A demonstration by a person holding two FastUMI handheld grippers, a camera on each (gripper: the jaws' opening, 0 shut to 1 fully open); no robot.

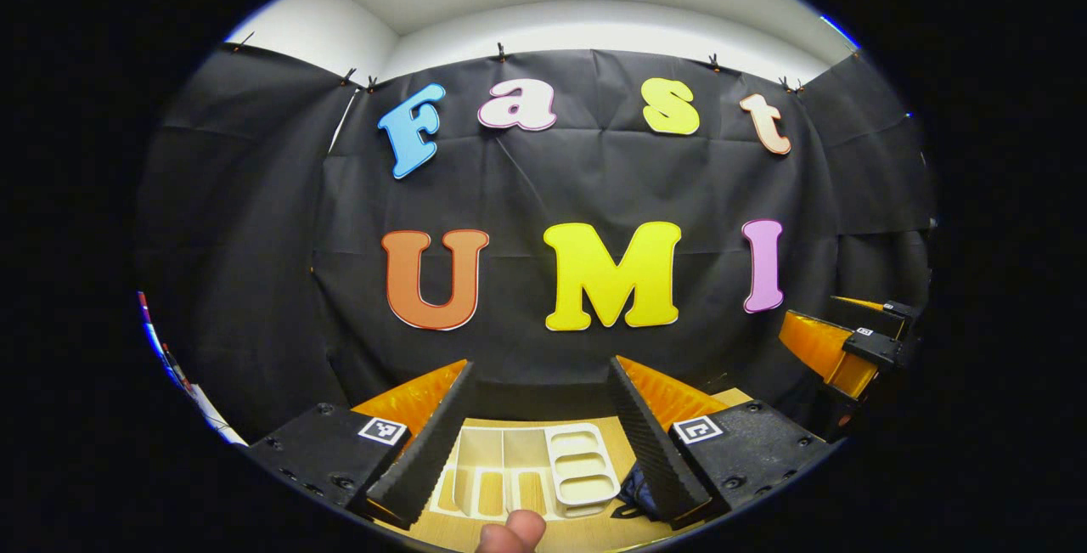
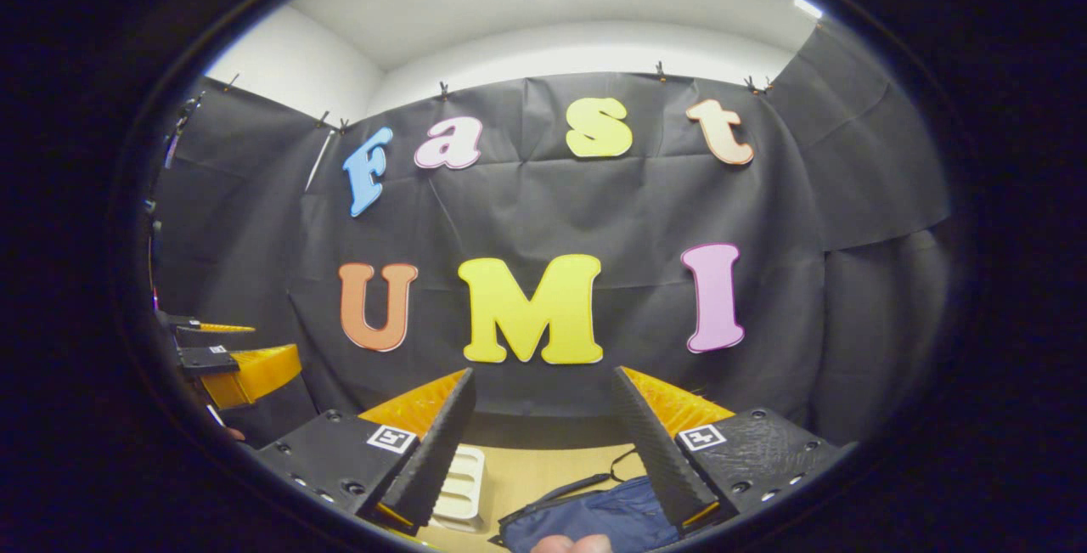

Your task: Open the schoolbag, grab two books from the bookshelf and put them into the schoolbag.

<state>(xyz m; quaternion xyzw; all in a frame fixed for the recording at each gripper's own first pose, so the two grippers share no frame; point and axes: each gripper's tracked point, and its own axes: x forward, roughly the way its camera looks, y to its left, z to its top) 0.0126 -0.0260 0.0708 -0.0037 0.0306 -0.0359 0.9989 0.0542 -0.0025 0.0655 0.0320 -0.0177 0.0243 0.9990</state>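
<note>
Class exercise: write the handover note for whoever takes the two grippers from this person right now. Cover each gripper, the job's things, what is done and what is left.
Left gripper: open, holding nothing, raised above the table, aimed toward the booth wall.
Right gripper: open, holding nothing, likewise raised.
Bookshelf: a pale rack on the table below the left gripper; whether books are in it cannot be told from here.
Schoolbag: dark blue, lying on the table below the right gripper, right of the bookshelf; whether it is open cannot be told.
Done: nothing evident.
Left: open the schoolbag, then move two books into it.
</note>
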